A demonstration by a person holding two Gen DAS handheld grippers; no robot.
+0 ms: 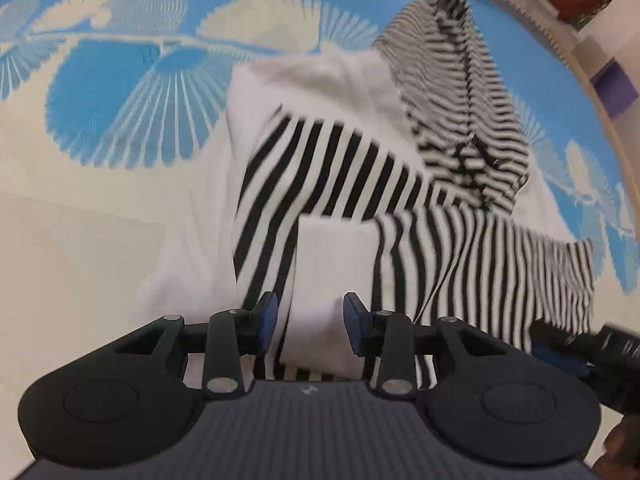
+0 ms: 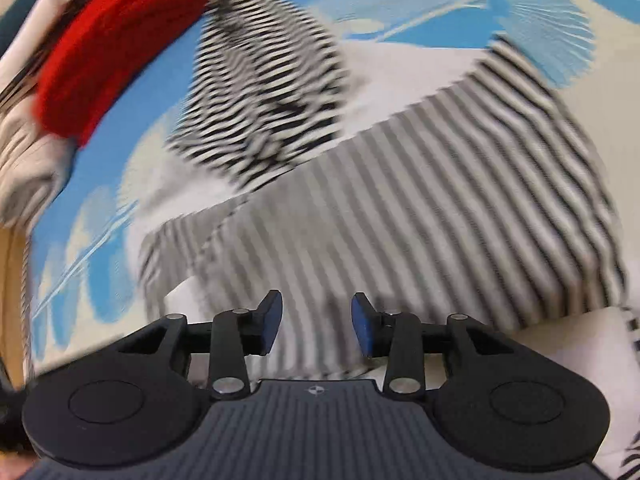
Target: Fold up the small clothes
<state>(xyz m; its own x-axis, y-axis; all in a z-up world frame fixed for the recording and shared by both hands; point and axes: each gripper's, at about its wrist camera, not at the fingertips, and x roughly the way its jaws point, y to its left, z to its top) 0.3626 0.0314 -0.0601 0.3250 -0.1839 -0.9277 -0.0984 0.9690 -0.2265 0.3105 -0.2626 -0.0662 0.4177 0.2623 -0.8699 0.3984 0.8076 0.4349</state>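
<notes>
Black-and-white striped small garment with white panels (image 1: 360,184) spread flat on the blue-and-cream fan-patterned cloth-covered surface (image 1: 100,128), filling the middle of both wrist views. In the left wrist view, long axis running from the near edge by the tongs up and away toward the upper right, ending in a finely striped hood-like part (image 1: 460,92) that points to the far right corner. Broad stripes across the body lying roughly along that same axis, fanning slightly; a plain white rectangular patch (image 1: 332,280) sitting at the near end, just ahead of the fingers. Left tongs (image 1: 310,322) parted, blue pads either side of the white patch, nothing clamped between them. Right tongs (image 2: 316,324) likewise parted over the striped body (image 2: 400,200), holding nothing; whether the pads touch the fabric cannot be told through the blur. In the right wrist view, same hood-like part (image 2: 264,92) stretching up and left, body stripes running away from the camera. Red knitted fabric item (image 2: 120,44) lying at the upper left, beyond the hood, touching or overlapping other pale striped cloth (image 2: 28,160) at the left edge. Tip of the right tongs visible low at the right border of the left wrist view (image 1: 560,344), just beside the garment's hem.
</notes>
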